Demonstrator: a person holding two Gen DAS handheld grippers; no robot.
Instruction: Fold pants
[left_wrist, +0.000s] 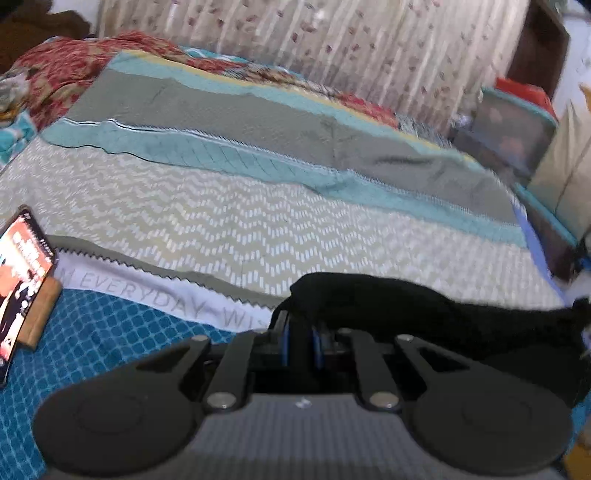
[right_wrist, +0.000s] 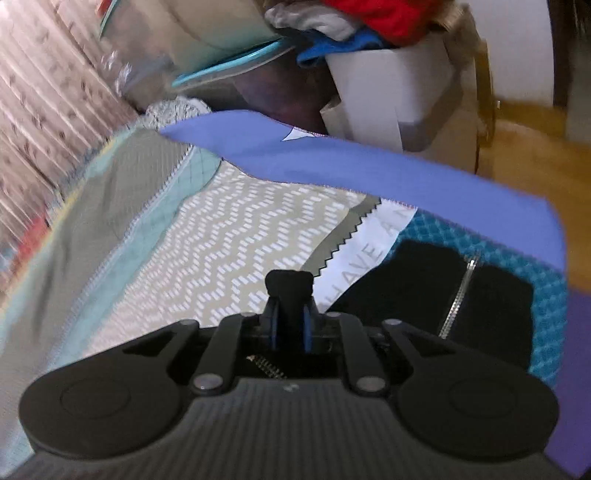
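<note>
Pants (left_wrist: 424, 306), black, lie at the near edge of the bed (left_wrist: 221, 221), stretched in the left wrist view from the left claw (left_wrist: 301, 332) out toward the right edge of the picture; in the right wrist view the same black cloth (right_wrist: 417, 284) rests on the blue diamond-patterned part of the bedspread (right_wrist: 546, 295), with a silver zipper (right_wrist: 458, 299) running up it. Largest of all is the bed, covered by a bedspread in bands: grey and teal far off, a cream zigzag band in the middle, then a white strip with grey lettering (left_wrist: 155, 291) and the blue diamond print nearest. A pale curtain with small reddish motifs (left_wrist: 332, 40) hangs behind the bed, and a red floral blanket (left_wrist: 62, 70) is bunched at its far left corner. A blue cloth edge (right_wrist: 369, 166) runs along the bed's end in the right wrist view, with a white box (right_wrist: 391, 92) and heaped clothes beyond it. A phone (left_wrist: 22, 288) with a lit screen leans on a wooden stand at the left. The left claw is clamped on a fold of the pants, its blue pads pinching the black cloth. The right claw (right_wrist: 290, 325) is likewise clamped on a small bunch of black fabric that sticks up between its fingers.
</note>
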